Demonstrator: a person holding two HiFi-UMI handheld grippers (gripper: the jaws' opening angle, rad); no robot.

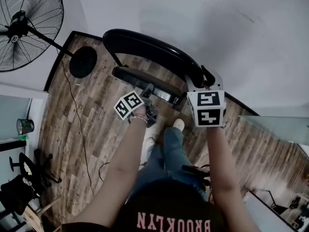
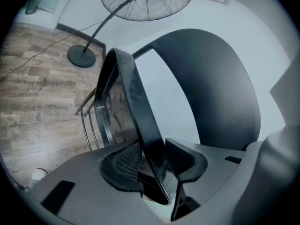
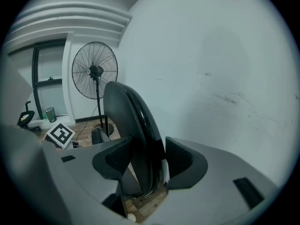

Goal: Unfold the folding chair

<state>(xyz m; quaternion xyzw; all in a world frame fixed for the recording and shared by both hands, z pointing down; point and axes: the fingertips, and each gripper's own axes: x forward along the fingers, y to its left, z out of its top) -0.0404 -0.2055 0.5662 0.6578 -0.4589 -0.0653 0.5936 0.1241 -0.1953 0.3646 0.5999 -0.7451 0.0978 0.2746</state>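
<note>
A plain white wall (image 1: 217, 33) meets a floor of brown wood-grain planks (image 1: 96, 129) along a dark skirting strip (image 1: 59, 60). A tall black pedestal fan with a round wire cage (image 1: 26, 25) stands near the wall on its round black base (image 1: 83, 62). Its thin black cord (image 1: 78, 115) trails across the planks. Beside the fan, a dark-framed window (image 3: 49, 67) gives pale daylight, and a small green cup (image 3: 50, 114) sits on the white ledge below.

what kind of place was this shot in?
Indoors, probably an office or studio corner, though I can't be sure. Cues: wood-plank floor, plain white wall, a pedestal fan standing near the folding chair.
</note>
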